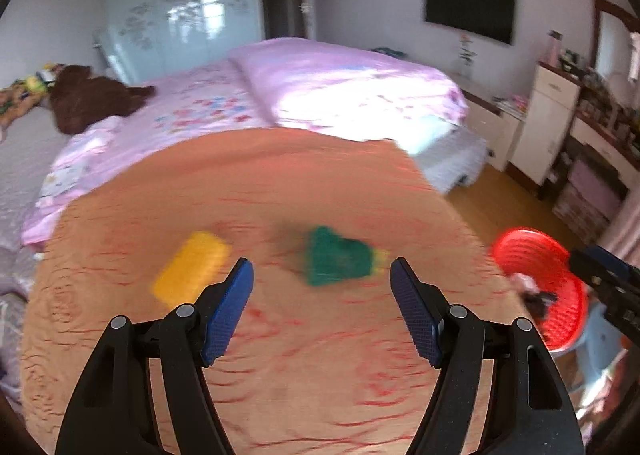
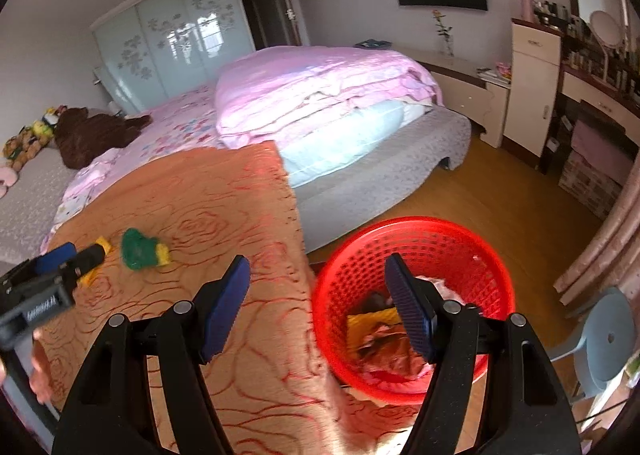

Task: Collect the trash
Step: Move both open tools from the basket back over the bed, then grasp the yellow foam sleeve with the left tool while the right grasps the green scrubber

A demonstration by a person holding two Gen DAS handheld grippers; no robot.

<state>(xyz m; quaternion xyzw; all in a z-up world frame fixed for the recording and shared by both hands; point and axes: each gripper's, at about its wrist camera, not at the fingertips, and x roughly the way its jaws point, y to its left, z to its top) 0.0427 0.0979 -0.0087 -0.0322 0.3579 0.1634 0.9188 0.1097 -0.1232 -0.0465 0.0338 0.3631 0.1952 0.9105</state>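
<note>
Hovering over the orange rose-patterned blanket [image 1: 280, 355], the left gripper [image 1: 322, 271] has its jaws spread wide, nothing between the blue pads. Just beyond the fingertips lie a green-and-yellow scouring sponge [image 1: 338, 257] and a yellow sponge [image 1: 192, 267], apart from each other, both blurred. The right gripper [image 2: 318, 267] is likewise wide open and empty, held above the blanket's right edge and the red mesh basket [image 2: 472, 255] beside it on the floor. Crumpled wrappers and a yellow piece lie inside the basket. Lettering on the left gripper body is unreadable.
</note>
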